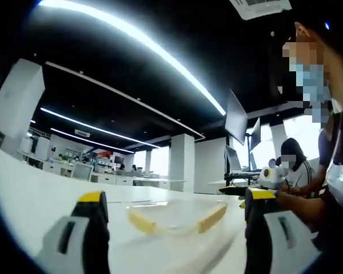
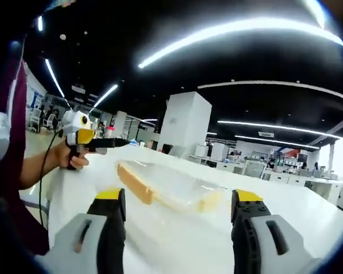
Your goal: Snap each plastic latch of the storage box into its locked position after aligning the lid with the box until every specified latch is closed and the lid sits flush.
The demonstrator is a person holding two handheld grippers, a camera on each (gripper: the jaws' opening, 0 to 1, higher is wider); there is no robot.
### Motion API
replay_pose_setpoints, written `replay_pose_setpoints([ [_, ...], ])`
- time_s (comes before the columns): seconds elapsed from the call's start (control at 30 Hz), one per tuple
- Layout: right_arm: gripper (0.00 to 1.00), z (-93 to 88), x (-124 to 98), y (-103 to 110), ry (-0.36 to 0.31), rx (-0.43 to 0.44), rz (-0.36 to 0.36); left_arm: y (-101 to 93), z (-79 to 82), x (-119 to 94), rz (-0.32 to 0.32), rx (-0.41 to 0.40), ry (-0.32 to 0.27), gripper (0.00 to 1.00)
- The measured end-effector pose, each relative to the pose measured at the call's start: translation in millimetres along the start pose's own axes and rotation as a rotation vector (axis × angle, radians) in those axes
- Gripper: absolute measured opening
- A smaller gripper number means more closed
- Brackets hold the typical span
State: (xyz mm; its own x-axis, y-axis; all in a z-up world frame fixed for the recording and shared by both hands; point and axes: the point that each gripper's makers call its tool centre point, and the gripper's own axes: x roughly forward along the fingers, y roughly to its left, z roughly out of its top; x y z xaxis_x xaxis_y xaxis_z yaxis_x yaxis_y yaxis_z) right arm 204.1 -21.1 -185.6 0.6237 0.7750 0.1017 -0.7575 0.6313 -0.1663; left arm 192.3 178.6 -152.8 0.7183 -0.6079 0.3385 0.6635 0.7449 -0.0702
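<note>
Both grippers – left (image 1: 177, 214), right (image 2: 180, 211) – hover with jaws wide apart, empty. The clear box (image 2: 168, 188) lies on the table (image 2: 308, 211) ahead; lid should sit square before pressing its yellowish latches (image 2: 136, 187).

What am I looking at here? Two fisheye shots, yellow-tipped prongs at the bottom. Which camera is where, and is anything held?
No robot: a person holds a two-jaw claw in each hand, and a fisheye camera rides on each claw, looking forward along its jaws. The grey prongs with yellow tips at the bottom of each picture are that claw's own jaws.

The left gripper view looks over the left claw; its jaws stand apart with nothing between them. The right gripper view does the same for the right claw, also open and empty.

On the white table lies the clear storage box with its yellowish latches; it also shows in the left gripper view. Whether the latches are closed is too blurred to tell.

In the right gripper view, the person's hand holds the other claw at the left. An open office lies behind.
</note>
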Motion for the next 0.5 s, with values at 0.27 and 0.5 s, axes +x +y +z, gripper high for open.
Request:
replay_pose_setpoints([
  [0.27,0.90,10.5,-26,-16,-0.019,0.037,-0.062,-3.9,3.8,1,-0.010,0.016,0.025,1.00],
  [0.5,0.97,13.1,-44,-20,-0.036,0.067,-0.093,-3.1,13.3,-6,0.002,0.025,0.017,1.00],
])
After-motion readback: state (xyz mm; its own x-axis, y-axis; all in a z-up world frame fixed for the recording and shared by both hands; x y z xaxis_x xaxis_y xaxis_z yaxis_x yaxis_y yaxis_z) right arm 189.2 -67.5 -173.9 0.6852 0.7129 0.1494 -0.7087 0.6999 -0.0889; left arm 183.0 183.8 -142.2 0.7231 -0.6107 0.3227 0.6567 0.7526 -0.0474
